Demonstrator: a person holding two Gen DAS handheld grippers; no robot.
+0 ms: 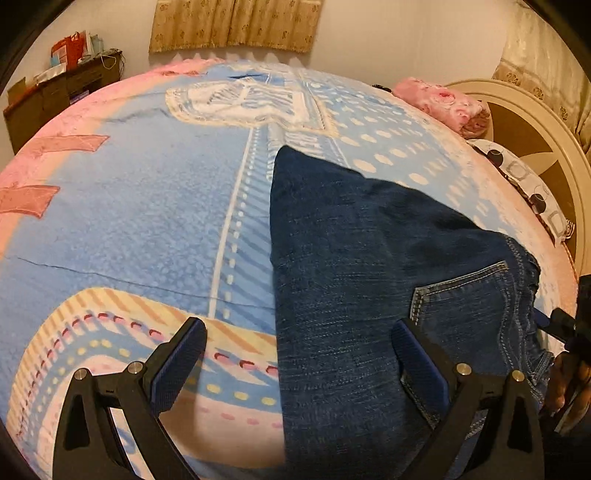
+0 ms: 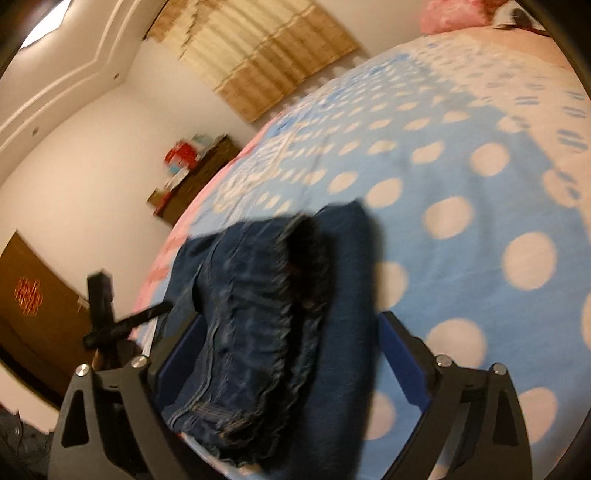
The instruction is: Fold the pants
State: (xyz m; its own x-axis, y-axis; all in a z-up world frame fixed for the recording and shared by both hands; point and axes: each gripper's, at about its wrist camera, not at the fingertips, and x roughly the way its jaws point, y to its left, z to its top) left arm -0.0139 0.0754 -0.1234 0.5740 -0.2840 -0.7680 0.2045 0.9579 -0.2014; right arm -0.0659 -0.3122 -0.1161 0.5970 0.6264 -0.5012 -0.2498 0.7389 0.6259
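Dark blue jeans [image 1: 369,266] lie folded on the bed's blue and pink blanket [image 1: 147,206], a back pocket facing up. My left gripper [image 1: 299,354] is open just above them. Its right finger [image 1: 417,358] is over the denim and its left finger [image 1: 184,354] is over bare blanket, so the jeans' left edge runs between them. In the right wrist view the gathered waistband end of the jeans [image 2: 258,314] lies between the wide jaws of my right gripper [image 2: 291,350]. That gripper is open, with a gap showing at its right pad. A hand [image 1: 565,384] holds the right tool at the frame's edge.
A pink flowered bundle [image 1: 443,99] and a dotted pillow [image 1: 524,177] lie against the cream headboard [image 1: 517,122]. A brown dresser [image 1: 55,96] with clutter stands beyond the far corner of the bed. A curtain [image 1: 236,26] hangs on the far wall. A brown door [image 2: 29,295] is at the left.
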